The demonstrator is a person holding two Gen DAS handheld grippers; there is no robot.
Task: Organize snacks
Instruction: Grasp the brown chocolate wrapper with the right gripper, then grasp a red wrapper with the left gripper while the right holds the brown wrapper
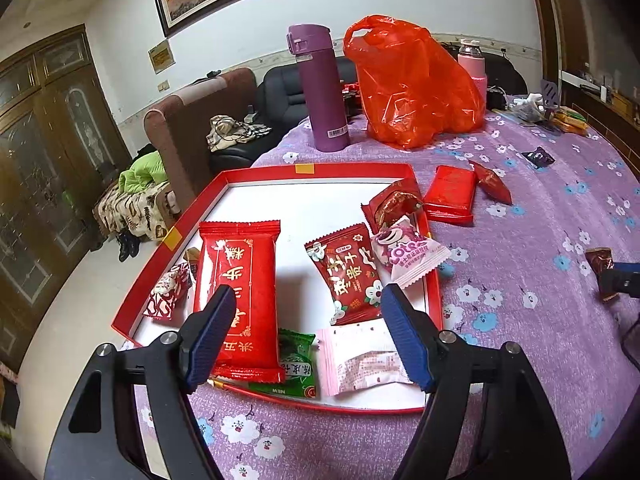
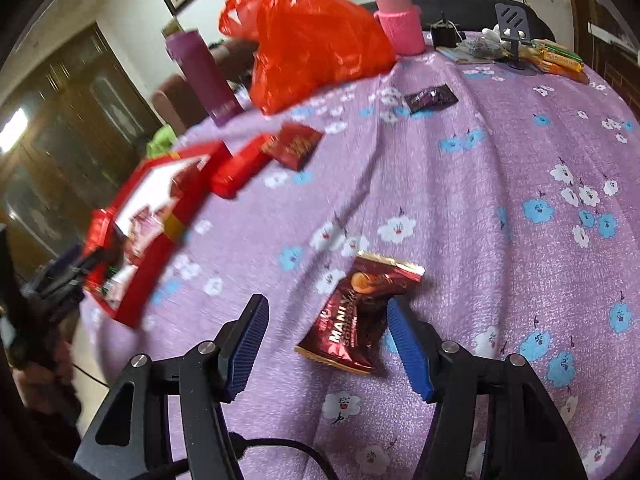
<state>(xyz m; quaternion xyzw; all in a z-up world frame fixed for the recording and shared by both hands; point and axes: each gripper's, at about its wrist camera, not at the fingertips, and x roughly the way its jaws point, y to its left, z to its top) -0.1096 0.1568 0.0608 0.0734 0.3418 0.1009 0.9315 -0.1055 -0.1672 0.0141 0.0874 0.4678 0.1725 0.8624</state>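
In the left wrist view, the left gripper [image 1: 308,336] hangs spread wide over the near end of the red tray [image 1: 276,169], pinching nothing; the big red packet [image 1: 239,300] lies flat in the tray partly under its left finger, with the green packet [image 1: 297,368] and pale pink packet [image 1: 362,360] between the fingers near the tray's front wall. In the right wrist view, the right gripper [image 2: 326,344] is likewise spread, low over the purple flowered tablecloth [image 2: 480,184]; the dark red Maniya packet [image 2: 358,316] lies on the cloth between its fingers, closer to the right finger, well apart from the blurred tray.
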